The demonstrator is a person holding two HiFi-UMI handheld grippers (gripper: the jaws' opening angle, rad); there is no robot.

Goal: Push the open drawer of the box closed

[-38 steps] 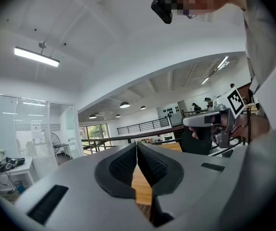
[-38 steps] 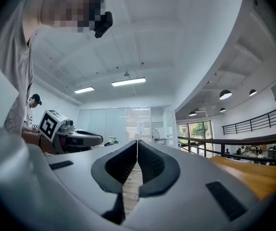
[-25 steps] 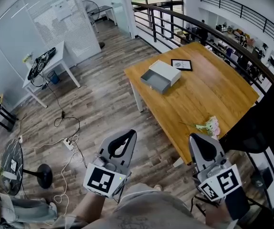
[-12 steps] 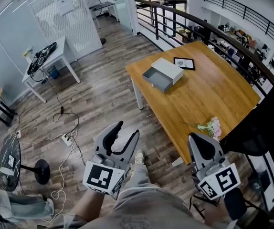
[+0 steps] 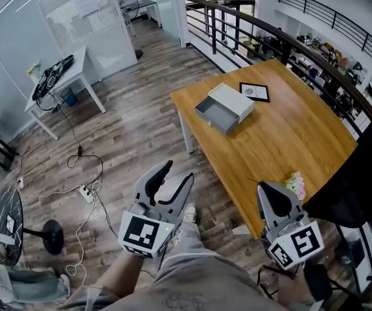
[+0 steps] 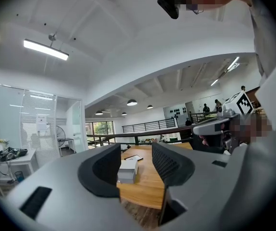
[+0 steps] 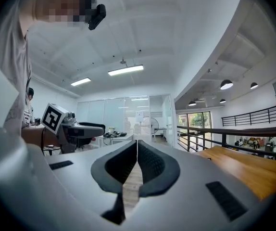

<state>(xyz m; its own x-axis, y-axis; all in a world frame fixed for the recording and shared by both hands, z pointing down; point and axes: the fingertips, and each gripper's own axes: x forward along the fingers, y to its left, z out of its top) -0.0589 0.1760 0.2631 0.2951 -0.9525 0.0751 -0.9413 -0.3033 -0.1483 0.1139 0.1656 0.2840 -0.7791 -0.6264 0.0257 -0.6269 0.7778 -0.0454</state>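
Box (image 6: 129,171) partly behind left gripper (image 6: 135,146)

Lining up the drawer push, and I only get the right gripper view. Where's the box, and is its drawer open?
Observer: The head view shows the box near the left corner of the wooden table, with its drawer pulled out.
Operator: And the other hand?
Observer: The left tongs are open with nothing between them, held over the floor short of the table.
Operator: Anything near the box?
Observer: A framed picture lies flat just behind it.
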